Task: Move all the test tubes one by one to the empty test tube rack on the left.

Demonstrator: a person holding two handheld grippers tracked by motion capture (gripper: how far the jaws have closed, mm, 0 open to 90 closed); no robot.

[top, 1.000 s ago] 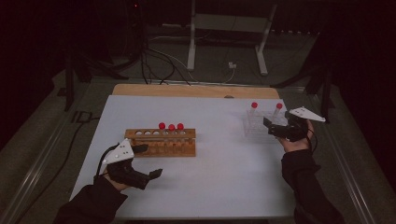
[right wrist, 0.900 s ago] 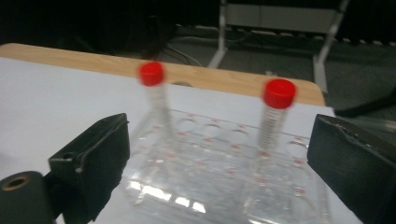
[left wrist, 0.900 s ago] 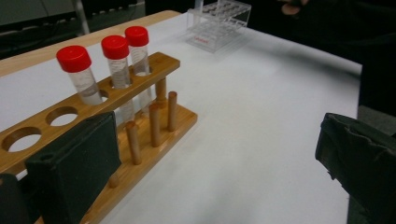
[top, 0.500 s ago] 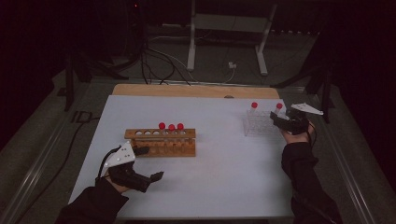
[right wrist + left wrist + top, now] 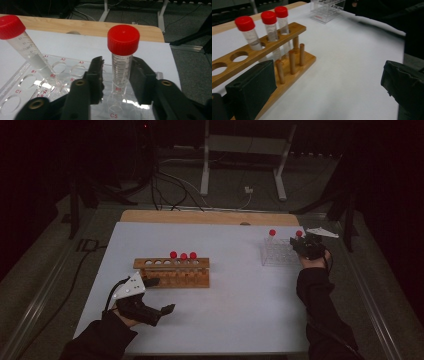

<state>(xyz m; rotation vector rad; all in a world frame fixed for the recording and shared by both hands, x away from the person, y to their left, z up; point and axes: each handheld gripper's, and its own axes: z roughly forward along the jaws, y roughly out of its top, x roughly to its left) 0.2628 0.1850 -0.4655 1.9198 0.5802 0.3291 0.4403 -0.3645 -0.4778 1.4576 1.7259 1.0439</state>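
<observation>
A clear plastic rack [image 5: 280, 254] at the table's right holds two red-capped tubes. The right tube [image 5: 122, 60] stands upright in the slot marked B5. My right gripper [image 5: 118, 64] has its jaws on either side of this tube. They have just been closing on it; a narrow gap still shows at the left pad, so it is open. The other tube [image 5: 22, 47] leans in the rack's far left corner. A wooden rack [image 5: 172, 272] holds three red-capped tubes [image 5: 183, 256]. My left gripper [image 5: 161, 295] rests open at that rack's near left end, holding nothing.
The white table top [image 5: 240, 295] lies between the two racks. A wooden strip [image 5: 200, 216] runs along its far edge. Beyond it are cables [image 5: 165, 190] and a metal stand [image 5: 245, 160] on the floor.
The right gripper has moved a little away from me to the clear rack's right tube, and its jaws have narrowed around it. The left gripper has stayed put.
</observation>
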